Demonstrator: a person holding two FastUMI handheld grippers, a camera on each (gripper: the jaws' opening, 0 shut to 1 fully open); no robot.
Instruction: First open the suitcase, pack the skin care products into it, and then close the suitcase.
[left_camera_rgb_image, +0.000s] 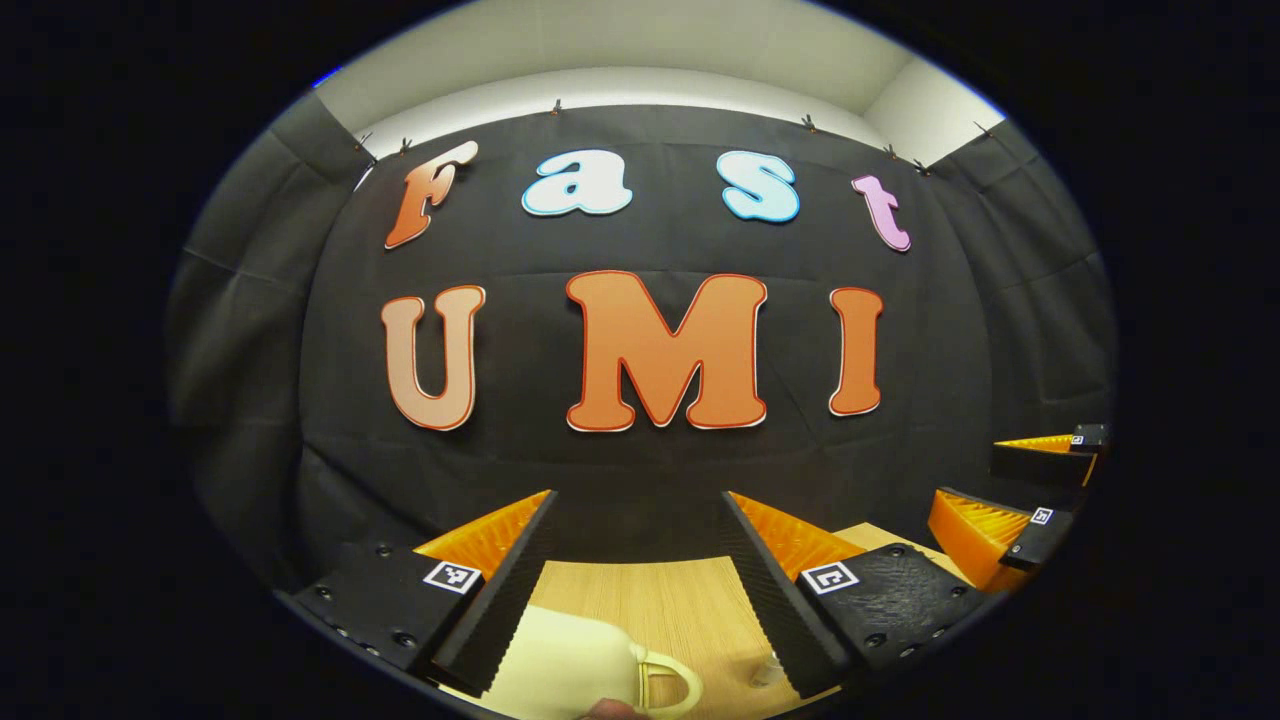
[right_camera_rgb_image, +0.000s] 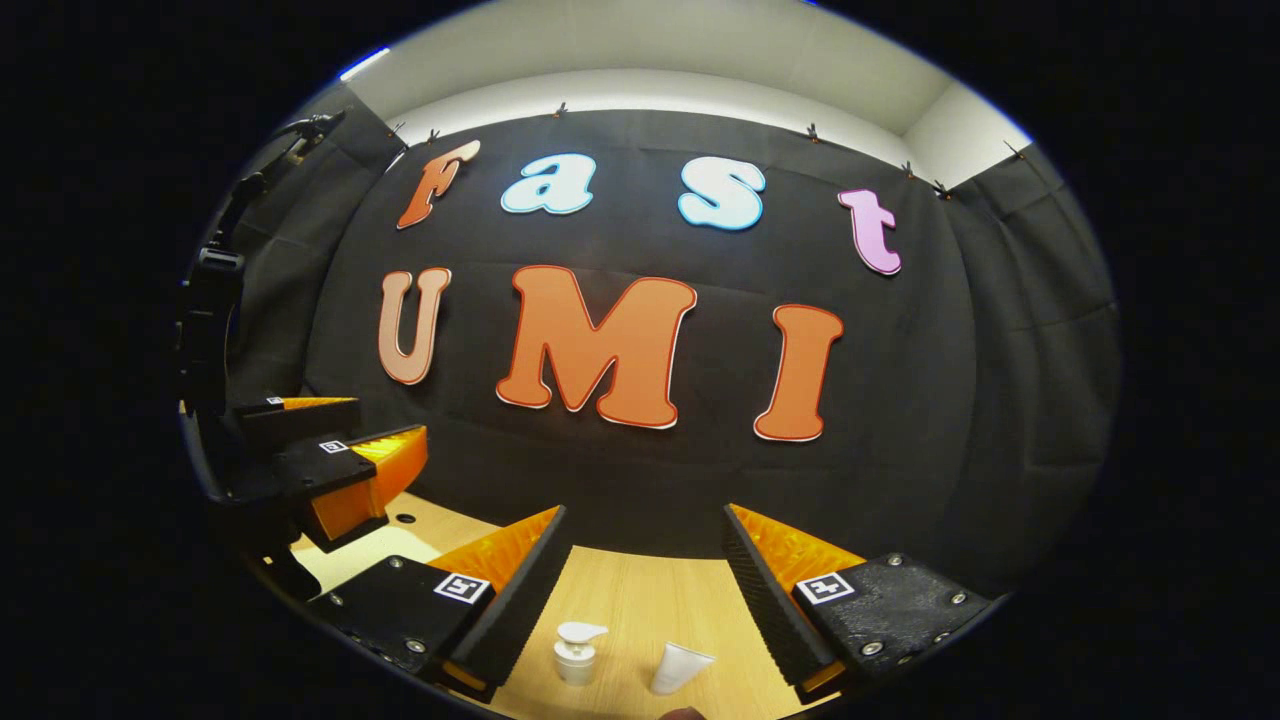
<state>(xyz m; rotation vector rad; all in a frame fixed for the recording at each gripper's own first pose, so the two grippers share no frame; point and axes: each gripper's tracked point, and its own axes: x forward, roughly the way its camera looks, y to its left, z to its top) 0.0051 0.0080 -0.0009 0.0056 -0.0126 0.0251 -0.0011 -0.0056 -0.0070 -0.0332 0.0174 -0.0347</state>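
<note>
My left gripper (left_camera_rgb_image: 638, 497) hangs open above the wooden table (left_camera_rgb_image: 680, 600). Below and between its fingers lies a cream suitcase (left_camera_rgb_image: 570, 665), shut, its handle (left_camera_rgb_image: 668, 685) pointing right. My right gripper (right_camera_rgb_image: 644, 510) is open too, with nothing in it. Under it on the table stand a small white pump bottle (right_camera_rgb_image: 576, 650) and a white tube (right_camera_rgb_image: 680, 666), side by side and apart. Each gripper shows in the other's view: the right gripper (left_camera_rgb_image: 975, 470) at the far right, the left gripper (right_camera_rgb_image: 385, 420) at the left, over a cream patch of the suitcase (right_camera_rgb_image: 360, 552).
Black cloth walls close the booth behind and at both sides of the table. A dark stand (right_camera_rgb_image: 212, 300) rises at the left edge of the right gripper view. A small clear object (left_camera_rgb_image: 765, 670) lies by the left gripper's right finger.
</note>
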